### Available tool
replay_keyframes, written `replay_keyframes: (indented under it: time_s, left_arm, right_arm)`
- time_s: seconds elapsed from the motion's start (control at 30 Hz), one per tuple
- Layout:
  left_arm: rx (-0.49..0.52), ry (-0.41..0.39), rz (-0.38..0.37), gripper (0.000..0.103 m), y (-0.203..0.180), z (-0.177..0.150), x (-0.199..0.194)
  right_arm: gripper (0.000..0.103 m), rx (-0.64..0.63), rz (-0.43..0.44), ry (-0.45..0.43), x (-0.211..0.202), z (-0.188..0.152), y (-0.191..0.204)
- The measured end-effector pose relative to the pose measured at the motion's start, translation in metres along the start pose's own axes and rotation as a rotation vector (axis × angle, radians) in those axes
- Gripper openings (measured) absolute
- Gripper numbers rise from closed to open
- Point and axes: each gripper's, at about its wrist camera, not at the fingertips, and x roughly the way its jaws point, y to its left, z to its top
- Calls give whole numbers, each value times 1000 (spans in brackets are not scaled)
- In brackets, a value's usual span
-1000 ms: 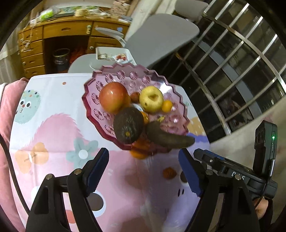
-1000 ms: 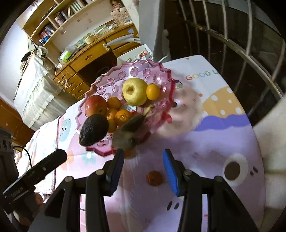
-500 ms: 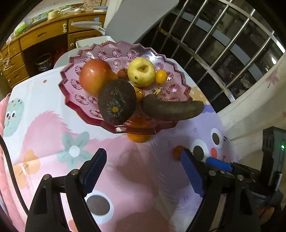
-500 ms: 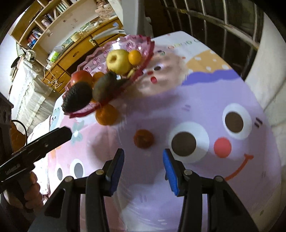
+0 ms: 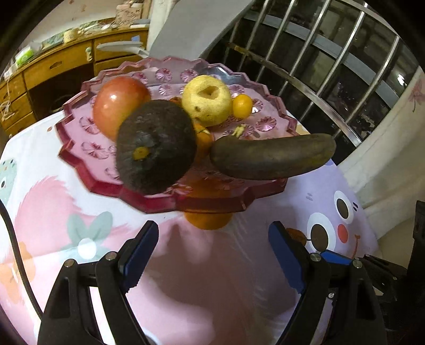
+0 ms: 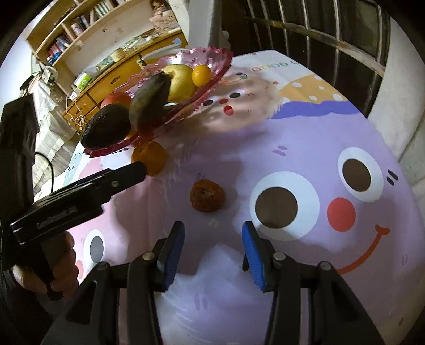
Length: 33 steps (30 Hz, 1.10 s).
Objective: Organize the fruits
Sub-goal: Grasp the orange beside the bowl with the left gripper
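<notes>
A pink scalloped fruit plate [image 5: 79,164] [image 6: 212,57] stands raised on the cartoon tablecloth. It holds a red apple [image 5: 119,104], a dark avocado [image 5: 155,146], a yellow apple [image 5: 207,99], a small orange [image 5: 241,106] and a blackened banana [image 5: 271,156]. An orange [image 5: 208,221] [image 6: 150,158] lies under the plate's front edge. A small wrinkled brown-orange fruit [image 6: 207,195] lies on the cloth just ahead of my right gripper [image 6: 212,252], which is open and empty. My left gripper [image 5: 212,254] is open and empty, low before the orange.
The left gripper's body and the hand holding it [image 6: 66,201] cross the left of the right wrist view. A wooden desk with drawers [image 5: 53,71], a grey chair [image 5: 191,24] and a metal window grille [image 5: 332,66] stand beyond the table.
Both grippers have come lower and closer to the table. The plate looms larger in the left wrist view; the wrinkled fruit is nearer the right gripper's fingers. Both stay open.
</notes>
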Motion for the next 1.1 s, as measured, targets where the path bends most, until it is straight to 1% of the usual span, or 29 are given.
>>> replay_keyframes:
  time_s: [0.17, 0.27, 0.33, 0.4, 0.47, 0.6, 0.63, 0.7, 0.8, 0.9, 1.1]
  left_arm:
    - [28, -6, 6, 83, -8, 4, 13]
    - [35, -13, 18, 80, -10, 5, 18]
    - [38, -17, 29, 76, -11, 5, 23]
    - [38, -22, 35, 74, -11, 6, 25]
    - [38, -26, 43, 70, -10, 6, 28]
    - [35, -26, 53, 58, -9, 7, 30]
    - [33, -28, 55, 57, -9, 7, 31]
    - [32, -26, 60, 54, -8, 7, 33]
    - [23, -27, 79, 45, -6, 7, 34]
    - [18, -26, 75, 44, -4, 7, 33]
    - [6, -22, 94, 42, -3, 7, 32]
  right_arm:
    - [46, -63, -23, -11, 8, 0, 6]
    - [46, -87, -34, -12, 13, 2, 8]
    - [46, -97, -40, -11, 14, 2, 8]
    - [46, -106, -46, -13, 17, 3, 8]
    - [46, -117, -46, -25, 17, 4, 9]
    - [45, -141, -55, -41, 20, 8, 11]
    - [45, -148, -57, -48, 21, 10, 12]
    - [42, -156, -58, -57, 21, 12, 12]
    - [38, -174, -50, -60, 22, 16, 14]
    - [33, -195, -41, -58, 23, 16, 17]
    - [32, -222, -31, -49, 24, 17, 18]
